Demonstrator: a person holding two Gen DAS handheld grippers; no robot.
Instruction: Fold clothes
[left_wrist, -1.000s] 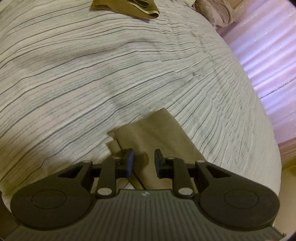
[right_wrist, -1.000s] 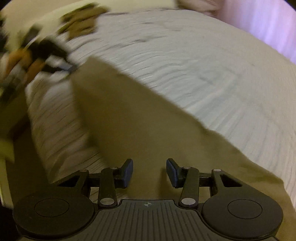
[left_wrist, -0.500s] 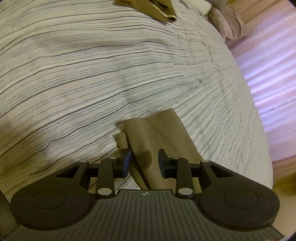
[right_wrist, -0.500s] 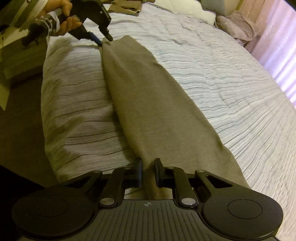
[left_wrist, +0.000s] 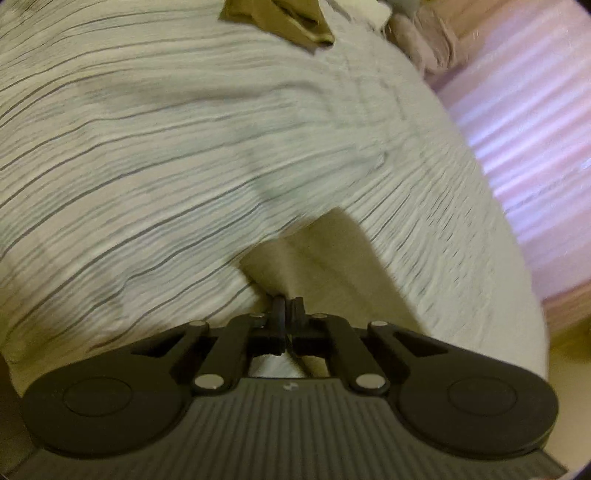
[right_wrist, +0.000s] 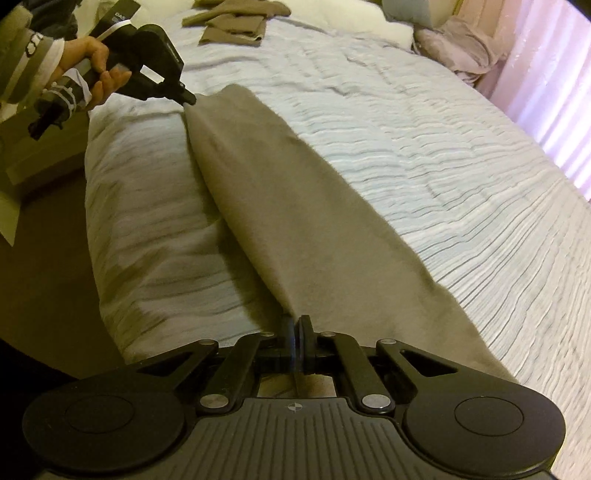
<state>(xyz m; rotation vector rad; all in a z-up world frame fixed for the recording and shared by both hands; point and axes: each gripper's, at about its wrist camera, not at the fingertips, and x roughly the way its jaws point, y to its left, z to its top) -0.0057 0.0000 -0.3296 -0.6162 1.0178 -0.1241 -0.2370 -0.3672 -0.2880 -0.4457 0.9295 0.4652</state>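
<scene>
Here, brown cloth stretched between left tongs, right tongs, both pinching it.

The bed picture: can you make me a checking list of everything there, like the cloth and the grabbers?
Surface: bed with striped white bedspread, rumpled.
Job's things: long tan cloth stretched flat along the bed's near edge.
Clutter: folded tan clothes at the far end; pink bundle near the corner.
Grippers: left gripper, held in a hand, shut on the cloth's far end; right gripper shut on its near end. Both have just been closing.
Cables: nothing seen.
Surroundings: pink curtain, brown floor.
</scene>
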